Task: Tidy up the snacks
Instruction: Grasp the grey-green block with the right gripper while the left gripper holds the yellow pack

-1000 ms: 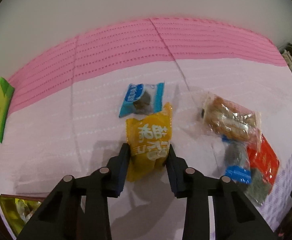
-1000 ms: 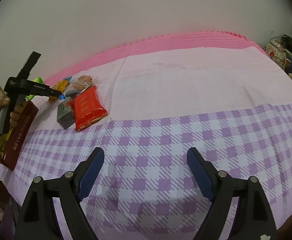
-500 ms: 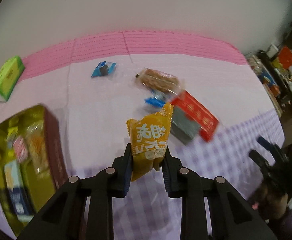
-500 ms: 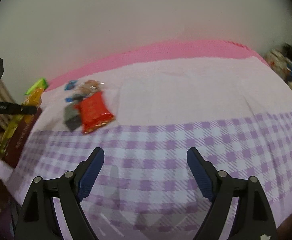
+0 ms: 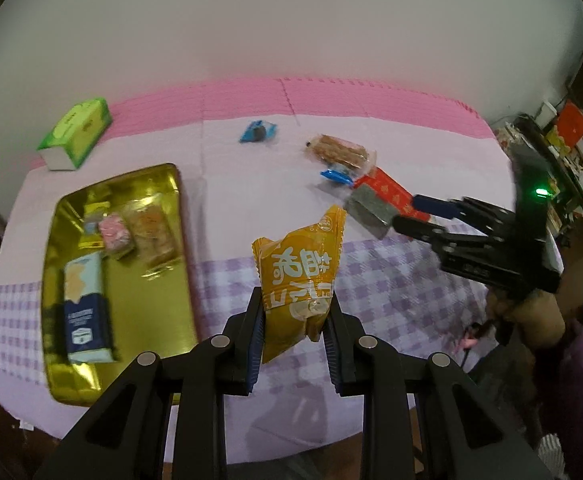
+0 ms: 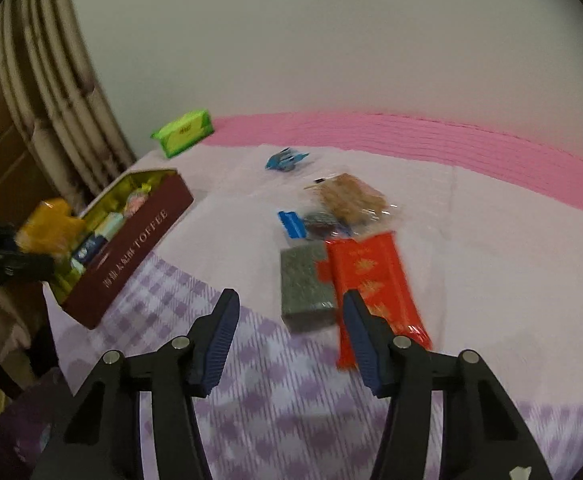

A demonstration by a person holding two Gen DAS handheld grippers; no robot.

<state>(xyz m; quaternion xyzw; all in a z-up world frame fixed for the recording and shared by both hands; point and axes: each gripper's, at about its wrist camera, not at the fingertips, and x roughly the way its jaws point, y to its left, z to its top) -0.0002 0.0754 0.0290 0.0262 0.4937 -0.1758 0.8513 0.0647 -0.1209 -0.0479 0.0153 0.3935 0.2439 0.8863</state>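
My left gripper (image 5: 294,322) is shut on a yellow snack packet (image 5: 301,264) and holds it in the air above the checked cloth, right of the gold tin (image 5: 71,392). The tin holds several snacks. In the right wrist view the tin (image 6: 131,256) has dark red walls and the yellow packet (image 6: 49,226) hangs at its near left end. My right gripper (image 6: 287,320) is open and empty, just short of a grey packet (image 6: 305,284) and a red packet (image 6: 371,276). Behind them lie a clear biscuit pack (image 6: 349,196) and two blue packets (image 6: 285,159).
A green tissue box (image 5: 76,133) stands at the back left near the wall. The table has a pink and purple-checked cloth (image 6: 491,272). A radiator (image 6: 51,80) and wooden furniture stand left of the table. Shelves with clutter (image 5: 563,148) are at the far right.
My left gripper has lifted the yellow packet off the cloth and carried it back toward the tin. My right gripper has swung left to the snack pile and narrowed its opening.
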